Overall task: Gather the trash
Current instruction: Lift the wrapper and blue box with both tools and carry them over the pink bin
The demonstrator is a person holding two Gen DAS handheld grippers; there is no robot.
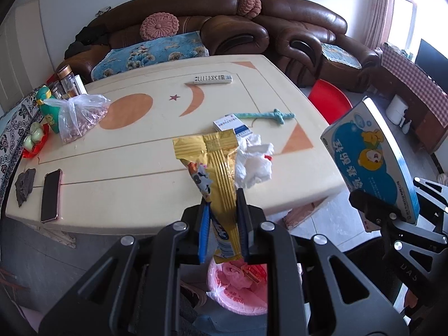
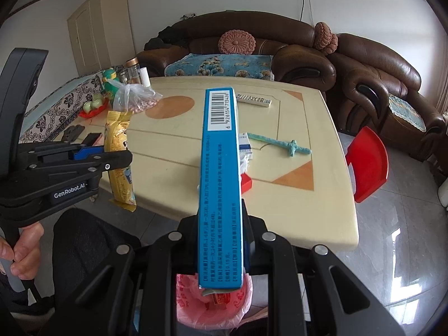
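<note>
My left gripper (image 1: 222,196) is shut on a gold snack wrapper (image 1: 212,162), which stands up between the blue pads over the near table edge; the same wrapper (image 2: 119,151) shows in the right wrist view. My right gripper (image 2: 221,204) is shut on a flat blue medicine box (image 2: 219,182), seen edge-on; the box (image 1: 372,159) with its cartoon bears also shows at the right of the left wrist view. A pink-lined bin (image 1: 238,288) (image 2: 212,305) sits on the floor below both grippers. Crumpled white tissue (image 1: 254,162) and a small blue-and-white carton (image 1: 232,124) lie on the cream table (image 1: 140,151).
On the table lie a phone (image 1: 50,196), a dark lump (image 1: 25,184), a bag of nuts (image 1: 81,117), a remote (image 1: 212,79), a teal toy sword (image 1: 266,116) and a small red thing (image 2: 246,183). A red chair (image 2: 366,165) stands right; a brown sofa (image 1: 224,25) behind.
</note>
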